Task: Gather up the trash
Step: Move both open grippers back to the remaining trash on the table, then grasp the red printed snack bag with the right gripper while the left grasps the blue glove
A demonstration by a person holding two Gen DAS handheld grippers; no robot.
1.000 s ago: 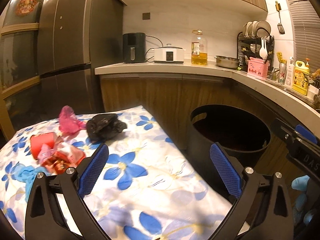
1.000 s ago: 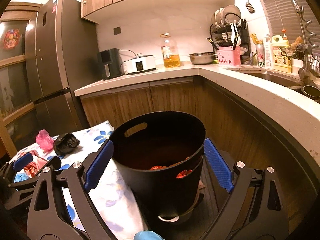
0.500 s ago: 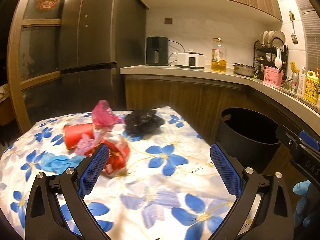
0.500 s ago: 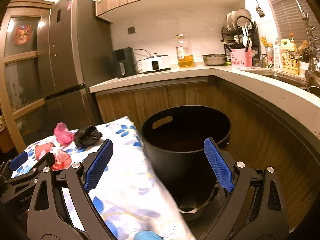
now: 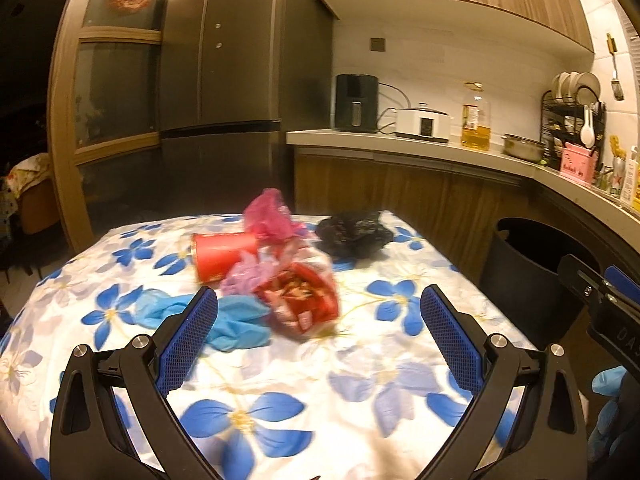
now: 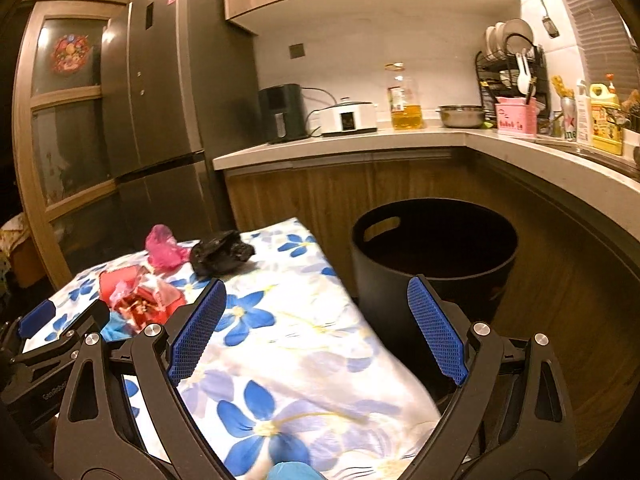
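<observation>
Two views covered the moment. Through the left wrist camera, the left claw (image 5: 319,322) stood wide apart and empty above the worktop (image 5: 360,412), which was draped in a white cloth with blue flowers. Ahead of it lay the trash in a loose cluster: a red paper cup (image 5: 222,255) on its side, a crumpled pink plastic bag (image 5: 269,216) behind it, a red snack wrapper (image 5: 302,300) nearer the claw, a pale purple scrap (image 5: 249,272) between cup and wrapper, and a blue glove (image 5: 236,322) just beside the left fingertip. A wadded black plastic bag (image 5: 354,232) sat apart toward the far right corner. A black bin (image 5: 528,280) stood on the floor off the worktop's right edge, and the tip of the right claw (image 5: 618,282) showed at the frame's right side, with blue-gloved fingers below it. Through the right wrist camera, the right claw (image 6: 317,330) was also spread wide and held nothing, straddling the worktop's right edge (image 6: 360,340) and the black bin (image 6: 434,264), whose mouth was open and dark inside. The pink plastic bag (image 6: 163,247), black plastic bag (image 6: 220,255) and red snack wrapper (image 6: 140,300) lay at the far left, near the left claw (image 6: 64,316), seen only in part there, so its spread could not be told.
</observation>
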